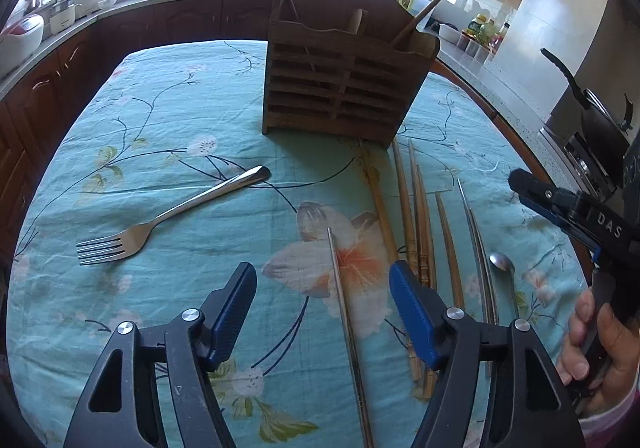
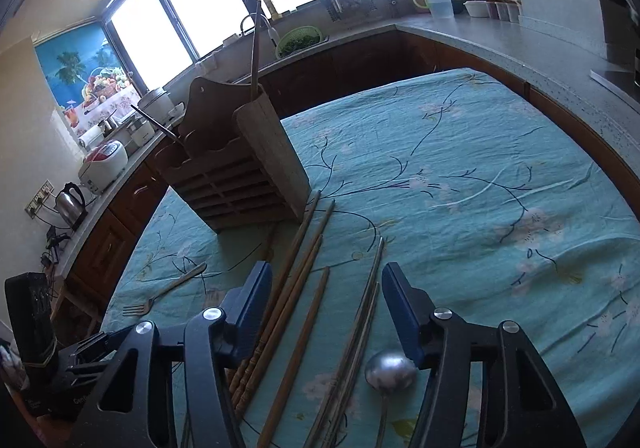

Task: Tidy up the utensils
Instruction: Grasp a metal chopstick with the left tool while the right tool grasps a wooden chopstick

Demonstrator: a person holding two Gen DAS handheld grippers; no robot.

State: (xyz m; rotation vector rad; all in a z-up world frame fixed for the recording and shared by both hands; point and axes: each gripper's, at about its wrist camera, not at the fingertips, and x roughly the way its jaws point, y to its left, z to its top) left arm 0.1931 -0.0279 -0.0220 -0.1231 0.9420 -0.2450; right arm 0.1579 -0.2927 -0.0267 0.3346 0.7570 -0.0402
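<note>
Several utensils lie loose on the cloth (image 1: 168, 116) in front of the wooden caddy (image 1: 344, 88), which already holds a few pieces upright. Your left gripper (image 1: 324, 312) hangs over a single steel chopstick (image 1: 345, 308), jaws part open, pads clear of it on both sides. Your right gripper (image 2: 326, 312) is likewise part open and straddles a wooden chopstick (image 2: 300, 348) and a steel pair (image 2: 360, 312); nothing is gripped. The spoon (image 2: 390, 370) lies just beside the right pad, bowl up. The fork (image 1: 160, 220) sits well apart, on the far left.

Handling, as judged: the steel sticks are thin, stiff and smooth, and will likely roll or slip on a pinch; take yours across the shaft near the thicker end, pads square. The wooden sticks (image 1: 416, 216) are light and less slippery; the ones with turned ends offer good purchase. Your right jaws bracket more than one piece, so narrow your aim or you may lift two. Whether the steel pair touches its neighbour under the gripper cannot be told.
</note>
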